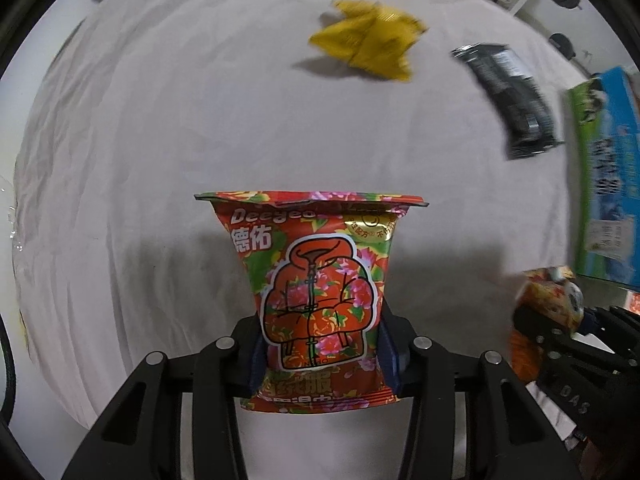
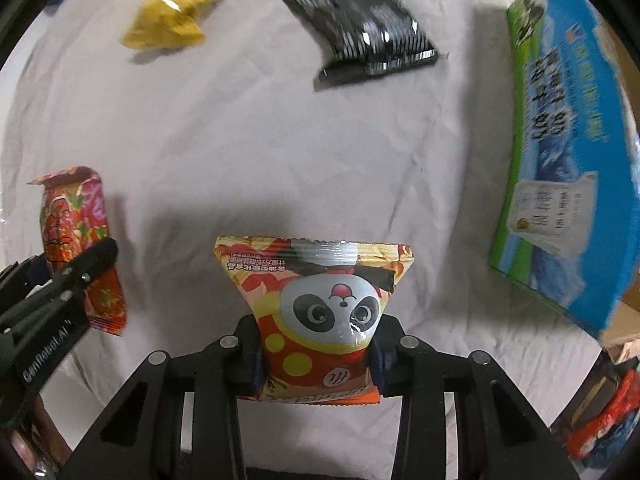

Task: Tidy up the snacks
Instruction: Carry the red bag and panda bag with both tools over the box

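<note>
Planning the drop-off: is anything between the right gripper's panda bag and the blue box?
Nothing visible: only bare cloth lies between the panda bag and the blue box; the black packet sits farther off.

We read "Deegeo" and "德佑" on the red floral foil packet (image 1: pixel 320 296), "DAS" on the black right gripper (image 1: pixel 576 364), and "GenRobot.AI" on the black left gripper (image 2: pixel 52 340).

Red floral packet (image 1: pixel 320 300), yellow packet (image 1: pixel 368 46), black packet (image 1: pixel 508 96).
</note>
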